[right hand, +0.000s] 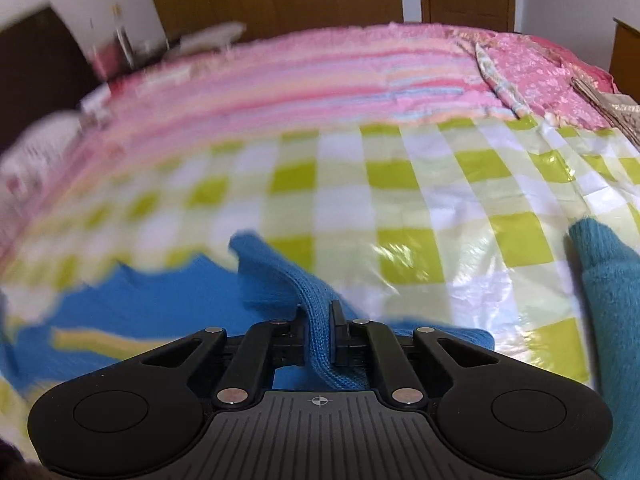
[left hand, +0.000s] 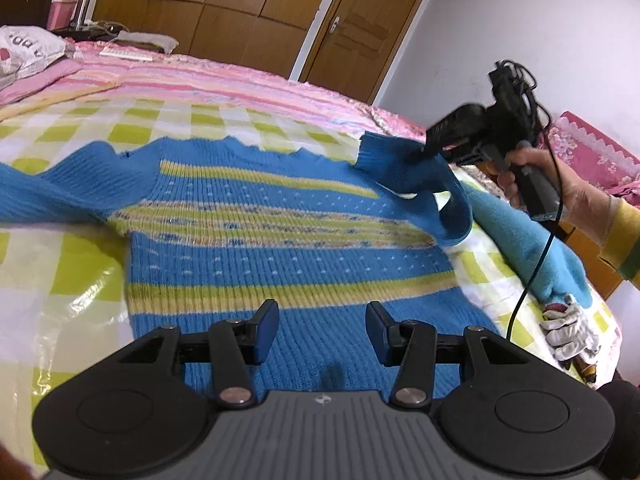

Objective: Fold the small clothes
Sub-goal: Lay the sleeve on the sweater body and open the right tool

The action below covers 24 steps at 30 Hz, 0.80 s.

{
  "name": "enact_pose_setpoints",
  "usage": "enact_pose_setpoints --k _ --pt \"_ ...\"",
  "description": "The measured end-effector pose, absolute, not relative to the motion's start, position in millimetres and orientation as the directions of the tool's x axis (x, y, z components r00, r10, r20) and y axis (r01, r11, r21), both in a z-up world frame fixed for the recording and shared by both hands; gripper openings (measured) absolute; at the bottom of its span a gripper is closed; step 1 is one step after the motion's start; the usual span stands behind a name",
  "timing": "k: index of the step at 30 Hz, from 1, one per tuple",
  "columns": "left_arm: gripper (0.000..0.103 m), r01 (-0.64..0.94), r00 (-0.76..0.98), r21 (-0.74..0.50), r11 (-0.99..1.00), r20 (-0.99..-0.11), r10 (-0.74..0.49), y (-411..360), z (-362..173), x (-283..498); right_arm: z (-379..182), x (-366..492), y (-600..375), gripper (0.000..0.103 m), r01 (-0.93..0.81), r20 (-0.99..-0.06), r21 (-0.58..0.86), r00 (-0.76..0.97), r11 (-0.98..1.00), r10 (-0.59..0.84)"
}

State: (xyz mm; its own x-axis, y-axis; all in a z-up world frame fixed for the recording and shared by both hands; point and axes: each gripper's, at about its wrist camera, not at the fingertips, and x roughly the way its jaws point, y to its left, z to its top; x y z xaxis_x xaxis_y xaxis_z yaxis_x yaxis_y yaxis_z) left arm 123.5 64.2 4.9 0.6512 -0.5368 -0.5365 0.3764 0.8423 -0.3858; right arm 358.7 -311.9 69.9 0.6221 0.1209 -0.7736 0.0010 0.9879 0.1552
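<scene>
A blue knitted sweater (left hand: pixel 280 216) with yellow-green stripes lies spread flat on a green-and-white checked sheet (left hand: pixel 60 280) on the bed. My left gripper (left hand: pixel 322 320) stands open above the sweater's lower hem, with nothing between its fingers. On the right, a hand holds my right gripper (left hand: pixel 420 154), which is shut on the sweater's right sleeve (left hand: pixel 400 168) and holds it up off the bed. In the right wrist view the ribbed sleeve (right hand: pixel 280 276) runs between the closed fingers of the right gripper (right hand: pixel 319 312). The sweater body (right hand: pixel 140 312) lies to its left.
A light-blue fleecy garment (left hand: pixel 532 240) lies along the bed's right edge, with a white glove (left hand: pixel 572 328) near its end. A black cable hangs from the right gripper. Pink striped bedding (left hand: pixel 240 80), a pillow (left hand: pixel 24 48) and wooden wardrobe doors (left hand: pixel 240 0) lie beyond.
</scene>
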Motion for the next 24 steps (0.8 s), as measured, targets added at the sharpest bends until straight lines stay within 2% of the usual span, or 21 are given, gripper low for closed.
enact_pose_setpoints --k 5,10,11,13,17,19,23,24 --pt "0.052 0.380 0.675 -0.389 0.839 -0.503 -0.539 69.7 14.5 118.3 109.2 339.2 -282.6 0.008 -0.005 -0.686 0.297 0.694 0.955 0.217" --pt "0.052 0.376 0.698 -0.387 0.842 -0.479 -0.532 77.6 21.5 114.8 102.5 329.0 -226.3 0.008 -0.055 -0.635 0.425 0.693 0.904 0.341" --pt "0.052 0.373 0.703 -0.388 0.843 -0.475 -0.530 79.3 22.3 114.7 95.9 327.0 -213.8 0.008 -0.073 -0.635 0.427 0.686 0.901 0.357" --pt "0.052 0.371 0.709 -0.384 0.846 -0.471 -0.525 81.9 23.6 114.7 77.0 323.7 -180.9 0.015 -0.146 -0.663 0.369 0.650 0.918 0.370" --pt "0.053 0.372 0.714 -0.375 0.849 -0.469 -0.520 84.3 24.9 114.2 36.4 309.1 -129.1 0.015 -0.304 -0.761 0.298 0.496 0.905 0.417" --pt "0.053 0.375 0.712 -0.379 0.846 -0.466 -0.525 85.6 25.0 114.3 29.0 299.1 -115.5 0.027 -0.370 -0.781 0.281 0.448 0.885 0.435" --pt "0.053 0.376 0.714 -0.380 0.845 -0.462 -0.526 86.6 25.2 114.2 35.0 286.8 -110.5 0.033 -0.457 -0.776 0.245 0.436 0.855 0.456" --pt "0.053 0.374 0.715 -0.382 0.845 -0.462 -0.525 87.0 25.0 114.4 38.7 285.5 -112.9 0.037 -0.451 -0.771 0.231 0.456 0.862 0.445"
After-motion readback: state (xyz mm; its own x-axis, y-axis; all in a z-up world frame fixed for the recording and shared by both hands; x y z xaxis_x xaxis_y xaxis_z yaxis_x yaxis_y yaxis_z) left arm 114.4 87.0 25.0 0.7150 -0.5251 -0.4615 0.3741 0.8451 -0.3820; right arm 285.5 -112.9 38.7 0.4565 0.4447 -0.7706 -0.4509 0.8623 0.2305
